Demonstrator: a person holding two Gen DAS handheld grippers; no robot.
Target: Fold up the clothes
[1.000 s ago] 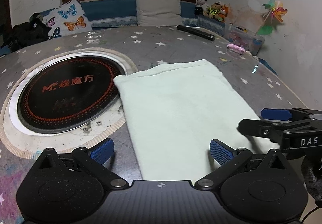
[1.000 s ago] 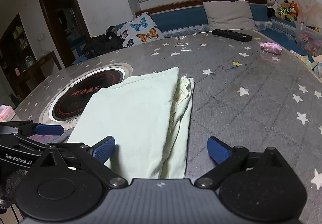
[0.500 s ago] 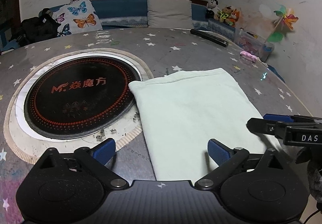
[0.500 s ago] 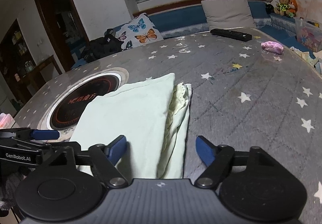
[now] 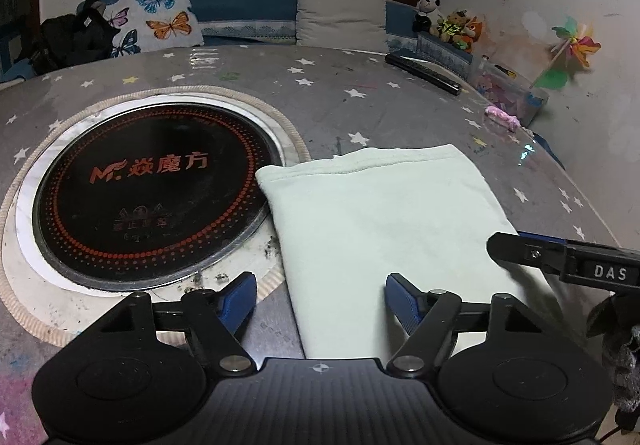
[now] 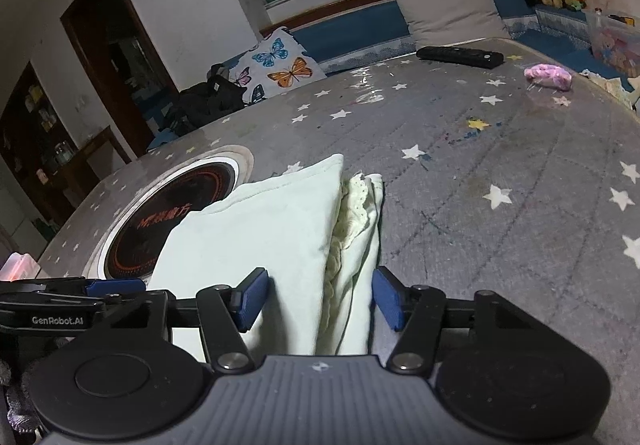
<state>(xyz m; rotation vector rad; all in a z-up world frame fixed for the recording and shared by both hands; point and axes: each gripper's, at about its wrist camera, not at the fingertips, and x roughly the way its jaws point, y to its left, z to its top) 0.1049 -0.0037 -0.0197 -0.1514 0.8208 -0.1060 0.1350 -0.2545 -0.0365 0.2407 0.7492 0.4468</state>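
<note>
A pale green folded garment [image 5: 380,213] lies flat on the grey star-print table [image 5: 360,105], beside the round black cooktop. My left gripper [image 5: 320,299] hovers at the garment's near left corner; its jaws are closing, with the cloth edge between them and the pads not pressing. My right gripper [image 6: 320,299] straddles the near right edge [image 6: 348,245], where lacy inner layers show. Its jaws are closing too, with no firm pinch visible. Each gripper appears in the other's view: the right gripper [image 5: 516,241] and the left gripper [image 6: 120,289].
The round cooktop [image 5: 148,189] is set into the table left of the garment. A black remote [image 6: 460,55] and a pink bundle [image 6: 548,76] lie at the far side. Cushions [image 5: 340,13], soft toys [image 5: 452,21] and a toy box [image 5: 508,93] line the bench beyond.
Both pairs of jaws have narrowed markedly. Each gripper has edged in over the garment's near edge, so the cloth now lies between the fingers. The garment itself has not moved.
</note>
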